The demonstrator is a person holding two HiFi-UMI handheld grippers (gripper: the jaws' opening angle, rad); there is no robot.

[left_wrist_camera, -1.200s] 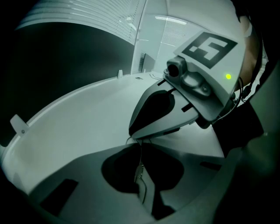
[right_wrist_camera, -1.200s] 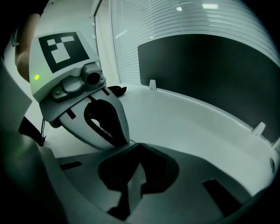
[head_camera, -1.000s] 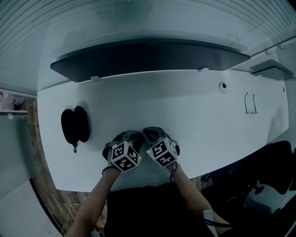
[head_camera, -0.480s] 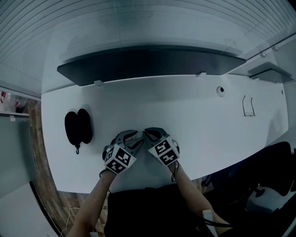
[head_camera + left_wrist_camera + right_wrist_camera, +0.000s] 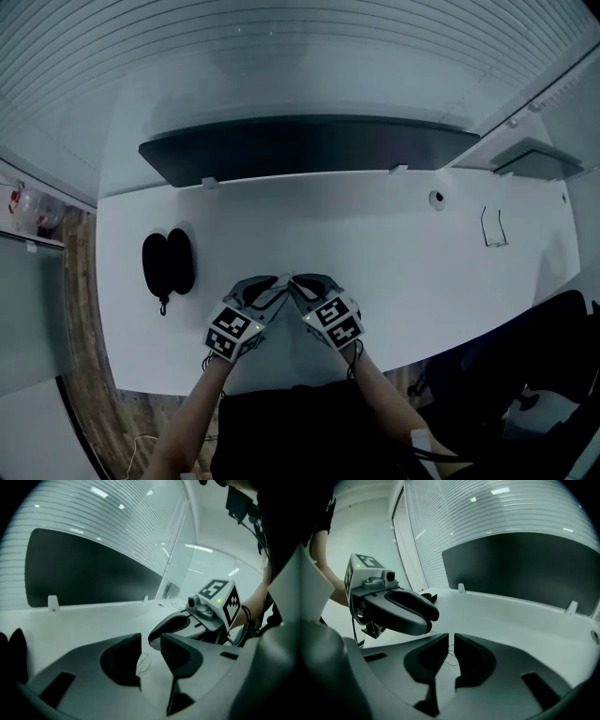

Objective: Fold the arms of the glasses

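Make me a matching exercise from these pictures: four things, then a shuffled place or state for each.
1 left gripper
2 right gripper
3 black case
4 dark panel

a on the table's left side
b jaws apart
c along the table's back edge
d jaws nearly together on the glasses' wire

Pairs: 1b, 2d, 3a, 4c.
The left gripper's jaws have just been opening; the wire shows between them, unpressed.

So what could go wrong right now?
The thin wire glasses seem pinched by the right gripper alone. The left gripper, whose jaws have just been opening, stands open around them. They could slip or twist. The two grippers sit very close and might knock together.
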